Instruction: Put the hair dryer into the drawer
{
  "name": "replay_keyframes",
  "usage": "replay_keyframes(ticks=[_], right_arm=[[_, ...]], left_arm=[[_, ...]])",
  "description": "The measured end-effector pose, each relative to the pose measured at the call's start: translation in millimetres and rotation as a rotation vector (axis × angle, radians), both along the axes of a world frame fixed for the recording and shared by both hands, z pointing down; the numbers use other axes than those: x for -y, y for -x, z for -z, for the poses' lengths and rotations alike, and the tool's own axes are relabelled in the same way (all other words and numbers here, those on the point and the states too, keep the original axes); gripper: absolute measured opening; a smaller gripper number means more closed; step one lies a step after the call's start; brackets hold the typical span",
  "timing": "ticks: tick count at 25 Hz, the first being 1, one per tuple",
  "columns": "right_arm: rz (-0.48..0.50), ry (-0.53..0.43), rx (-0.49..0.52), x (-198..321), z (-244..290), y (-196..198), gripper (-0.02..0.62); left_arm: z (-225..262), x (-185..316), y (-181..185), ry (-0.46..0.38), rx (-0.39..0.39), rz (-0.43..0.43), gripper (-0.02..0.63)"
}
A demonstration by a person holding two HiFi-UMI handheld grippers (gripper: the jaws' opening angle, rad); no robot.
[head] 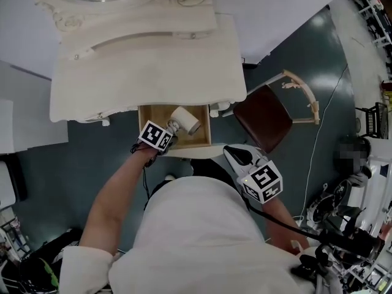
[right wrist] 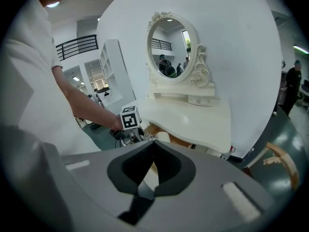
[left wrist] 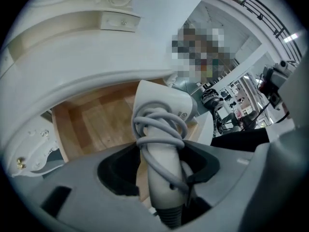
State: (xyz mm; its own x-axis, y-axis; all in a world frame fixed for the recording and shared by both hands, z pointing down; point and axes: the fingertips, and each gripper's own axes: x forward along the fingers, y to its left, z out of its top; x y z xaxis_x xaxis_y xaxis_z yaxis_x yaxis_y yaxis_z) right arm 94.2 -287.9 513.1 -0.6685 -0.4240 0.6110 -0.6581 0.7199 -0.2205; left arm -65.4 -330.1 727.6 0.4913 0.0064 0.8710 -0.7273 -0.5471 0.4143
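Note:
The white hair dryer (head: 185, 119) hangs over the open wooden drawer (head: 153, 116) under the vanity top. My left gripper (head: 172, 129) is shut on its handle. In the left gripper view the hair dryer (left wrist: 164, 111) points barrel-first down at the drawer floor (left wrist: 96, 124), with its grey cord wound round the handle between the jaws of the left gripper (left wrist: 161, 153). My right gripper (head: 233, 155) is shut and holds nothing, just right of the drawer front. The right gripper (right wrist: 153, 146) looks toward the vanity, where the left gripper's marker cube (right wrist: 129, 118) and the hair dryer (right wrist: 162, 137) show.
A white vanity table (head: 147, 72) with an oval mirror (right wrist: 171, 47) overhangs the drawer. A dark-seated chair (head: 263, 116) stands to the right of the drawer. Cables and equipment (head: 337, 225) lie on the floor at the right.

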Motion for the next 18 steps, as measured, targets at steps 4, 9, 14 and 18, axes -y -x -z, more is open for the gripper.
replay_keyframes(ticks=[4, 9, 14, 18], right_arm=[[-0.004, 0.025, -0.007, 4, -5, -18, -0.003], [-0.003, 0.068, -0.022, 7, -14, -35, -0.003], [-0.003, 0.099, -0.041, 7, -22, -50, -0.002], [-0.002, 0.123, -0.056, 10, -31, -61, -0.003]], left_arm=[[-17, 14, -6, -0.012, 0.028, 0.016, 0.245], [-39, 32, -9, -0.031, 0.048, 0.070, 0.245], [-53, 57, -8, -0.079, 0.058, 0.140, 0.245], [-63, 73, -17, -0.134, 0.049, 0.177, 0.245]])
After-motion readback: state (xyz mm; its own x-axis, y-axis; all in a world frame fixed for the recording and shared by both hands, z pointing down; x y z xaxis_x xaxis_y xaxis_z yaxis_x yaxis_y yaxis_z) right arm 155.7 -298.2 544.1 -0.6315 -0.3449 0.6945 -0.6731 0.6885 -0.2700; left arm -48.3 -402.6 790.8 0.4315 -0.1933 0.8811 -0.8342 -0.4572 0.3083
